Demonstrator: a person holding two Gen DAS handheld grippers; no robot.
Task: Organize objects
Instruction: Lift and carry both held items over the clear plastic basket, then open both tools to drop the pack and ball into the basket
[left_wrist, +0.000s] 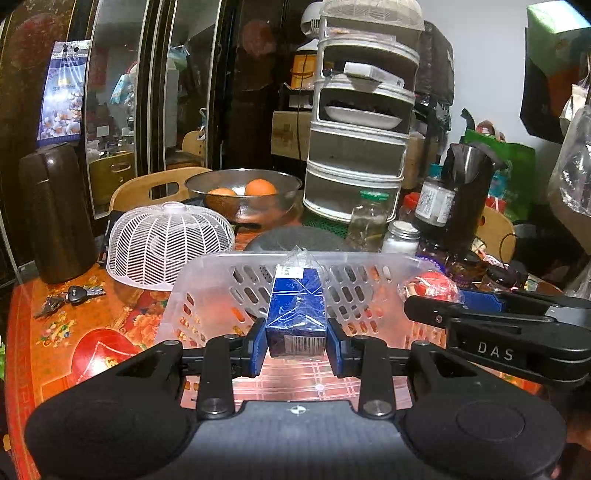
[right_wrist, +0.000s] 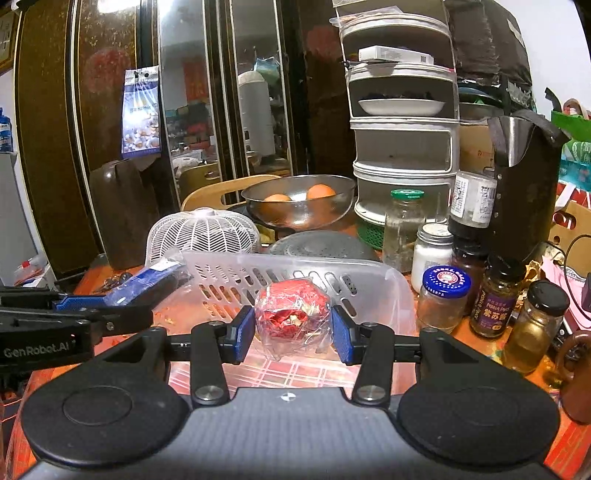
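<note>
My left gripper (left_wrist: 296, 341) is shut on a blue box wrapped in clear plastic (left_wrist: 296, 314) and holds it over the near side of a clear perforated plastic basket (left_wrist: 207, 280). My right gripper (right_wrist: 293, 332) is shut on a red packet in a clear plastic bag (right_wrist: 291, 314), also over the basket (right_wrist: 391, 291). The right gripper and its red packet (left_wrist: 432, 286) show at the right of the left wrist view. The left gripper and the blue box (right_wrist: 147, 282) show at the left of the right wrist view.
A white mesh food cover (left_wrist: 170, 243), a steel bowl with oranges (left_wrist: 243, 192), a brown jug (left_wrist: 55, 214) and keys (left_wrist: 74, 295) stand left and behind. Jars (right_wrist: 443, 299) and bottles (right_wrist: 495, 302) crowd the right. A tiered grey rack (right_wrist: 402, 122) stands behind.
</note>
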